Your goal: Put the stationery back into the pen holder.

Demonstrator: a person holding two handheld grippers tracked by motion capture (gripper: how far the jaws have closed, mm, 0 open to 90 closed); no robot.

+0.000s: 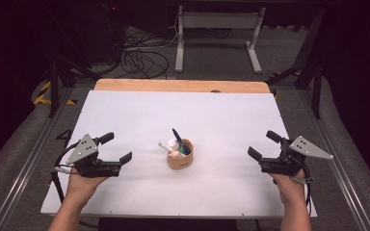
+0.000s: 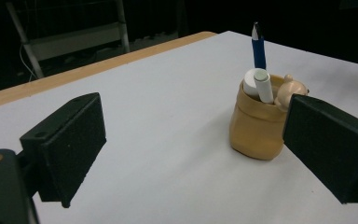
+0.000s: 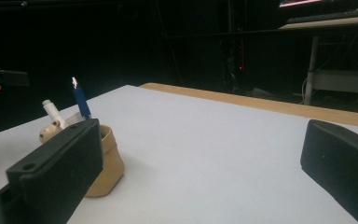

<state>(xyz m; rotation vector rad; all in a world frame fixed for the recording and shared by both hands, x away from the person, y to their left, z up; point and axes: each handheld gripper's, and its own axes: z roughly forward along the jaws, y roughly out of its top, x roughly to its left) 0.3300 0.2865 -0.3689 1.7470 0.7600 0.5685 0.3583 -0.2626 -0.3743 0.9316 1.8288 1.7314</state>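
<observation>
The right gripper's (image 3: 200, 163) near jaw hides part of the tan cup (image 3: 105, 163), which holds a blue pen (image 2: 258, 46) and white tubes (image 2: 263, 86). Both the right and the left gripper (image 1: 114, 148) hold their jaws apart, empty.

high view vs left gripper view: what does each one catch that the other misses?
High view alone: both grippers from above, left gripper and right gripper, jaws open and empty, plus floor cables.
Left gripper view alone: the white cylinder behind the marker.
Shared: tan holder with blue pen and white marker, white table.
</observation>
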